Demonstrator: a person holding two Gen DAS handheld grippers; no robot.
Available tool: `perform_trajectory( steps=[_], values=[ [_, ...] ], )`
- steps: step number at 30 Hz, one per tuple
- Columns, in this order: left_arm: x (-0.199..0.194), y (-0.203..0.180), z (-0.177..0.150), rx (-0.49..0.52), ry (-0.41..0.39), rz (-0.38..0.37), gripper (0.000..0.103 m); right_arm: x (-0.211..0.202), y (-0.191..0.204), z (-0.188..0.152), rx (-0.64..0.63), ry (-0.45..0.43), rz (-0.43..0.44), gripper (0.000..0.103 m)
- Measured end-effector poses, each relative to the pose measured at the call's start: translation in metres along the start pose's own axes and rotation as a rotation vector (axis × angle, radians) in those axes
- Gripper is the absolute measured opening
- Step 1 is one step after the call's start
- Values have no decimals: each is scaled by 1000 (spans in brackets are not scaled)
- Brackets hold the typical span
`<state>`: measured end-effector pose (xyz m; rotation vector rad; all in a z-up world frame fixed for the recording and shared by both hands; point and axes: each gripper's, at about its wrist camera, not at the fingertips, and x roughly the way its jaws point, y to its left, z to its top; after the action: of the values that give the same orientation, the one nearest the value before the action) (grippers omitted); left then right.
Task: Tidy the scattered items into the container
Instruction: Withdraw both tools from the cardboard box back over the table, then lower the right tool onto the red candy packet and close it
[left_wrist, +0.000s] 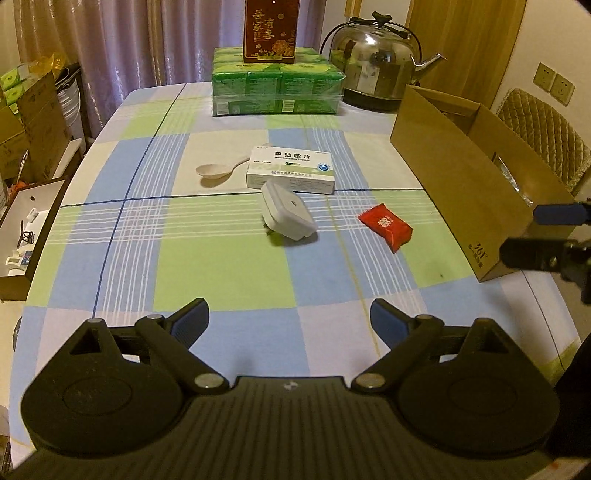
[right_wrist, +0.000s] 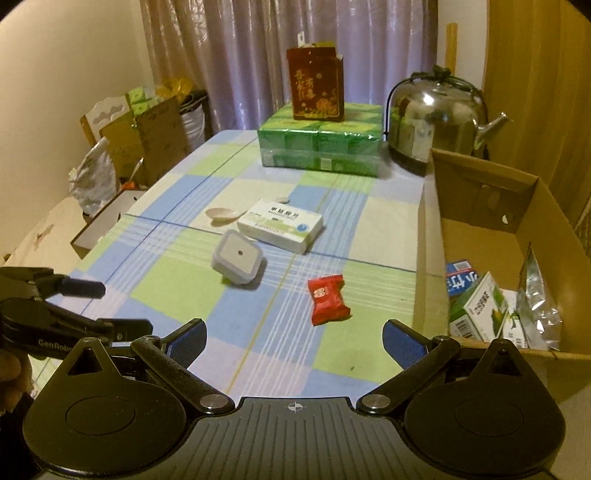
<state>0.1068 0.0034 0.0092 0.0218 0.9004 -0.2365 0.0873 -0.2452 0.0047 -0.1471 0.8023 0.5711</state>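
Hiding the spoon (left_wrist: 218, 170) handle, the medicine box (left_wrist: 291, 174) lies beyond both wide-open, empty fingers.

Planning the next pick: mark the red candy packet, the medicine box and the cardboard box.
red candy packet (right_wrist: 328, 300), right wrist view, middle of wrapper.
medicine box (right_wrist: 280, 223), right wrist view, top face.
cardboard box (right_wrist: 430, 258), right wrist view, left outer wall.

A counter (left_wrist: 229, 258) under a blue, green and white checked cloth fills the room's middle. Mauve curtains (right_wrist: 280, 55) hang closed behind it, in dim yellowish light. A cream wall (right_wrist: 66, 74) stands at left, with cardboard boxes (right_wrist: 147, 136) stacked below it. At right is a wooden door (left_wrist: 465, 48), a wall socket (left_wrist: 554, 83) and a quilted chair back (left_wrist: 546, 129).
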Motion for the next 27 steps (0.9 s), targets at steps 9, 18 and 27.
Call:
perform_trajectory(
  steps=[9, 18, 27],
  values=[
    [20, 10, 12, 23, 12, 24, 93, 25, 0, -1, -6, 35, 5, 99],
    [46, 16, 32, 59, 7, 15, 93, 61, -2, -3, -34, 61, -1, 99],
    [87, 6, 49, 167, 31, 3, 93, 102, -10, -4, -66, 72, -10, 93]
  ],
)
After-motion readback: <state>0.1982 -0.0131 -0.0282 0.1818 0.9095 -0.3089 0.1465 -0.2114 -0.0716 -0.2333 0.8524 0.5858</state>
